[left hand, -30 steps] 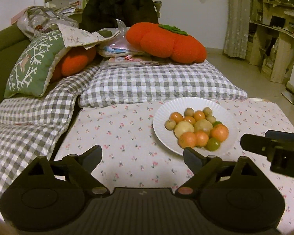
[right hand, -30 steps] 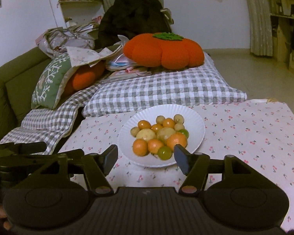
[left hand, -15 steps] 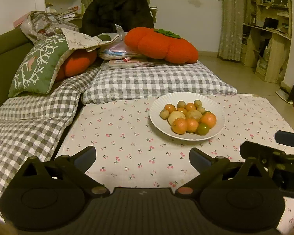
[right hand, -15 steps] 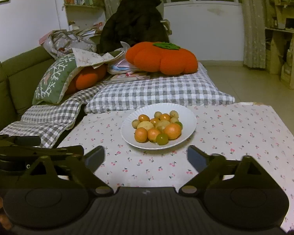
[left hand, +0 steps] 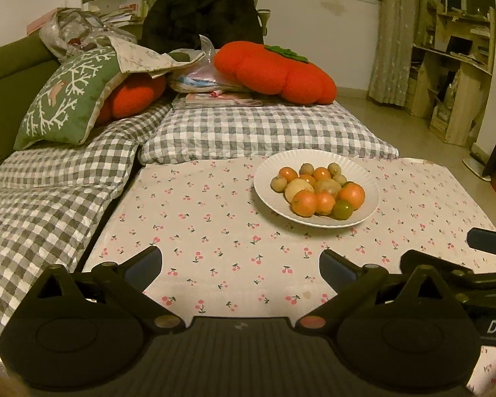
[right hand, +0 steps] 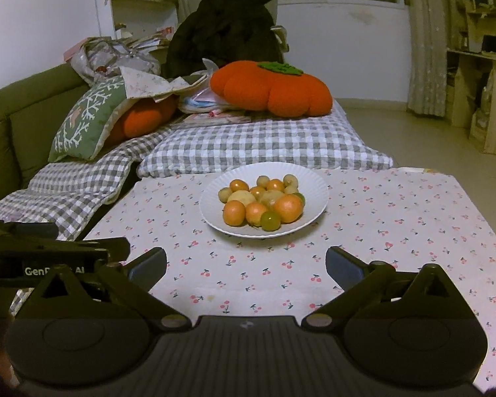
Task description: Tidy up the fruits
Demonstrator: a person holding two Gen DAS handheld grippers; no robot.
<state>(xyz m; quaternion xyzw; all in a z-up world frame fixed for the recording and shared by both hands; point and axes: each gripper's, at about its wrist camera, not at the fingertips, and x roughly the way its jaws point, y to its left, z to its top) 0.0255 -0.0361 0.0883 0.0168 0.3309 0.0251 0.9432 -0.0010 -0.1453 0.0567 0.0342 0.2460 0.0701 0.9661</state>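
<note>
both tools, left tool (left hand: 241, 261) and right tool (right hand: 246, 259), just opened wide and empty, hover at the desk's near edge; the small orange, yellow and green fruits (right hand: 263, 203) sit piled on a white ridged plate (right hand: 317, 187) toward the far edge, best approached slowly, one fruit at a time.

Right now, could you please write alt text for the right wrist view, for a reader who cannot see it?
A white plate piled with small orange, yellow and green fruits sits on a cherry-print tablecloth, beyond the open, empty right gripper. Behind are checked cushions and an orange pumpkin-shaped pillow.
</note>
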